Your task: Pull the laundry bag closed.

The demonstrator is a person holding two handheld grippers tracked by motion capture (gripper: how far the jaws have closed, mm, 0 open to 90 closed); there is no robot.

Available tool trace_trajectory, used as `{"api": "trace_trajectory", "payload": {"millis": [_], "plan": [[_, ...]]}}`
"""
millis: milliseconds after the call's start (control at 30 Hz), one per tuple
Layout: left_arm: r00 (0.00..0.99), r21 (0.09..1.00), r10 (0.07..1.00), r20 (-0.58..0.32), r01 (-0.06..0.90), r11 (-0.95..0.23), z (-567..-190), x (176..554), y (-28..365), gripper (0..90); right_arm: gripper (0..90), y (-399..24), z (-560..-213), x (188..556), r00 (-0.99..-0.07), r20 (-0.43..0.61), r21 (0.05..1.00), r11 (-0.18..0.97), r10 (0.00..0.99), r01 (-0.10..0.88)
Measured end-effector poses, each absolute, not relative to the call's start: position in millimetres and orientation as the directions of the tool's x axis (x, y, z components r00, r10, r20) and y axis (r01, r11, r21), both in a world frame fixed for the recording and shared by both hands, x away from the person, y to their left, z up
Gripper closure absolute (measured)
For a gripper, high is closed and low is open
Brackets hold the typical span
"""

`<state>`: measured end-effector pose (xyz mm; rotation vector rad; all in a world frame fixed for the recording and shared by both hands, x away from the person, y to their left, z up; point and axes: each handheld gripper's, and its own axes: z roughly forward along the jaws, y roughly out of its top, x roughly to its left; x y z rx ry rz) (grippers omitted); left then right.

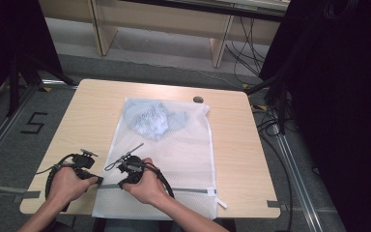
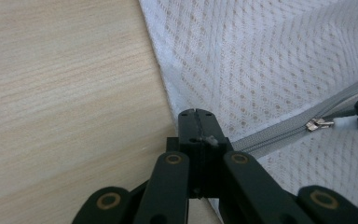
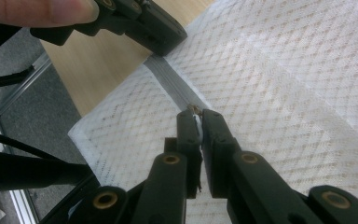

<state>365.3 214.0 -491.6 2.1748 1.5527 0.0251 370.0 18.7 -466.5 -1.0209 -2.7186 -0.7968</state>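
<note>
The table (image 1: 92, 104) carries a white mesh bag (image 1: 174, 154) lying flat, its near end hanging a little over the near edge, with a blue garment (image 1: 149, 118) bunched at the far end inside it. Across the near end runs the grey zipper (image 1: 188, 190), and that is where your work is: judged from the grips, you are about to draw the slider along it.

Your left gripper (image 1: 98, 181) is clamped tight on the bag's left edge right at the zipper's end, seen in its own view (image 2: 196, 122) with jaws pressed together on the fabric. Keep that hand anchored and low, so the tape stays taut and flat on the table.

Your right gripper (image 3: 196, 116) is closed narrow on the white pull (image 3: 197, 125), with the metal slider (image 2: 318, 124) just ahead of its jaws. The pull is small and the hold is at the very tips, so it could slip out. Pull steadily along the line of the zipper, not upward, and keep the gripper in line with the tape. If the mesh puckers ahead of the slider, stop and stretch it with your left before you go on.
</note>
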Motion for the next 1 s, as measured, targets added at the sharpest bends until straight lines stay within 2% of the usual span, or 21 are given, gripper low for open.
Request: {"api": "trace_trajectory", "payload": {"millis": [1000], "plan": [[0.371, 0.382, 0.895, -0.245, 0.886, -0.263, -491.7, 365.7, 214.4, 90.0, 87.2, 6.6, -465.1, 372.7, -0.760, 0.292, 0.421, 0.635, 0.581, 0.648]]}}
